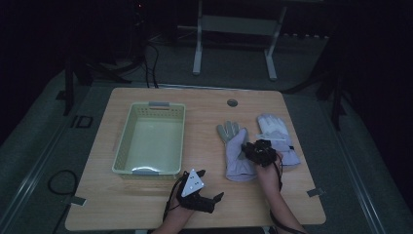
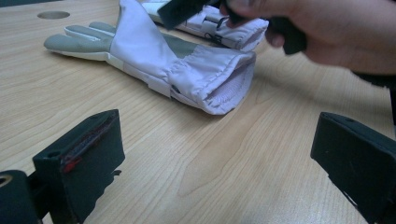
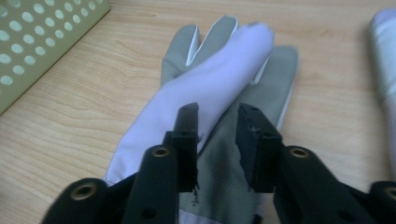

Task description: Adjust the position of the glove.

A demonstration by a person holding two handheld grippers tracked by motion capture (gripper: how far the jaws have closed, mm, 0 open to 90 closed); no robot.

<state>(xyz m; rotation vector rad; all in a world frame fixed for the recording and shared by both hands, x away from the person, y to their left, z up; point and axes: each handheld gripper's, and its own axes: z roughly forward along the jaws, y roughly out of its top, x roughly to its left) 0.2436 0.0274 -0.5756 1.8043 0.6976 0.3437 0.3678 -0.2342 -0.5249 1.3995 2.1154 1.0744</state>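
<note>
Two white gloves with grey palms lie on the wooden table's right half. The nearer glove (image 1: 237, 151) (image 2: 154, 56) (image 3: 219, 74) has part of its white fabric folded over its grey palm. My right gripper (image 1: 253, 150) (image 3: 217, 119) hovers over this glove's middle, its jaws a little apart and not pressing the fabric. The second glove (image 1: 277, 136) (image 2: 233, 32) (image 3: 385, 56) lies flat just to the right. My left gripper (image 1: 209, 184) (image 2: 219, 154) rests near the front edge, jaws wide open around bare wood, aimed at the folded glove's cuff.
A pale green perforated basket (image 1: 124, 146) (image 3: 37, 37) stands empty on the table's left half. A round cable hole (image 1: 232, 103) sits near the far edge. Bare wood lies between the basket and the gloves. A metal frame stands on the floor beyond the table.
</note>
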